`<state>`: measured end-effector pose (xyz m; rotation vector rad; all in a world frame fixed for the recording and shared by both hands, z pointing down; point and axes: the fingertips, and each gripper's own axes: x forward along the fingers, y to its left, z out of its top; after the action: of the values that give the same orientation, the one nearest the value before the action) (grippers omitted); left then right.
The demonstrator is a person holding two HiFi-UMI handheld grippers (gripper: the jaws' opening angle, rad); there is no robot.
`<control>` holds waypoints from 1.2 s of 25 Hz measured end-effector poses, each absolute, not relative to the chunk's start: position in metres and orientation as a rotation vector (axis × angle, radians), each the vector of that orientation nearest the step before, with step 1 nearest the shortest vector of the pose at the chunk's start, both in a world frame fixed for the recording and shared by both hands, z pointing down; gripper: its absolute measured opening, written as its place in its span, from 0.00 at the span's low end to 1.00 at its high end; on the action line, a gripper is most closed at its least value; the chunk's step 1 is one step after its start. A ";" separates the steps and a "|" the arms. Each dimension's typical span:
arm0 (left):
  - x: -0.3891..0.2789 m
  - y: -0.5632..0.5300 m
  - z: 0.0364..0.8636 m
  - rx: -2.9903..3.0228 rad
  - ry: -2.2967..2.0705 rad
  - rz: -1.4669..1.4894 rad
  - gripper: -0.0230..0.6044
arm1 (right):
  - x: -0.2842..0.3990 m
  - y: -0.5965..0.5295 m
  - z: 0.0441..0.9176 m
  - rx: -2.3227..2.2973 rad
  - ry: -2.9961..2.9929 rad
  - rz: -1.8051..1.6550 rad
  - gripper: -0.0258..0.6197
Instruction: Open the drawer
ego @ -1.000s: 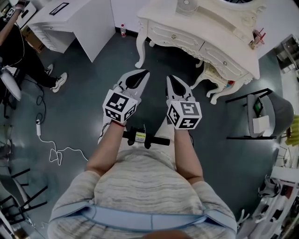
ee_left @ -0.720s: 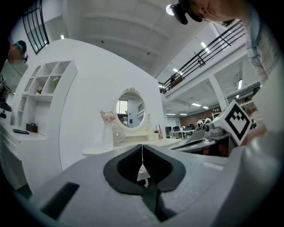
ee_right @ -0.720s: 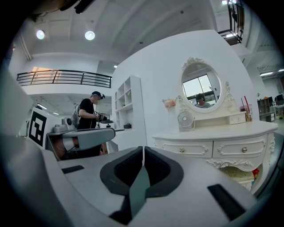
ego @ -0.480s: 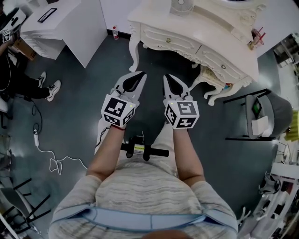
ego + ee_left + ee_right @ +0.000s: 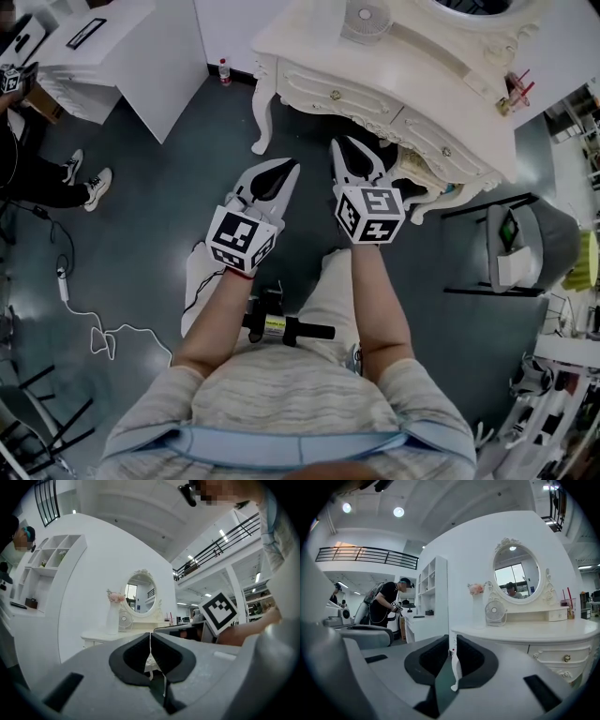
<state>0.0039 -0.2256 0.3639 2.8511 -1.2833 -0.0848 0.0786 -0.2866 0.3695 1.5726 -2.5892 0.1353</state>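
Here, left claw [image 5: 284, 171] pinched together, right claw [image 5: 344, 150] likewise, drawer [image 5: 328, 91] closed

The cream-white carved dressing table [image 5: 412, 66] has a smooth painted finish with a satin sheen. Its small round drawer knob [image 5: 566, 658] looks like bright metal. The dark grey floor [image 5: 159, 187], left of frame, is smooth with a slight sheen. The left gripper [image 5: 289, 169] and right gripper [image 5: 341, 145] have matt grey plastic shells with matt black inner linings. The striped grey shirt [image 5: 291, 384], lower centre, is knitted cloth.

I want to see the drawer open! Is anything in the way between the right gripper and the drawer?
Nothing that I can see. Only open air lies between the right gripper, its fingers shut and empty, and the drawer in the front of the dressing table. It is not at the drawer yet.
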 end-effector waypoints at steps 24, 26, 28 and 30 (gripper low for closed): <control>-0.014 -0.341 0.417 2.735 -1.366 0.055 0.06 | 0.106 -0.417 0.442 1.737 -2.391 0.207 0.24; -0.015 -0.344 0.424 2.728 -1.363 0.060 0.06 | 0.108 -0.428 0.455 1.743 -2.373 0.229 0.25; -0.015 -0.348 0.430 2.724 -1.358 0.067 0.06 | 0.107 -0.440 0.467 1.740 -2.355 0.238 0.25; -0.014 -0.351 0.436 2.721 -1.353 0.069 0.06 | 0.106 -0.452 0.477 1.735 -2.338 0.232 0.26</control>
<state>-0.0143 -0.3514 0.4360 2.7208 -1.3533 0.0688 0.1060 -0.4520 0.4774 1.7350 -2.3381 0.2319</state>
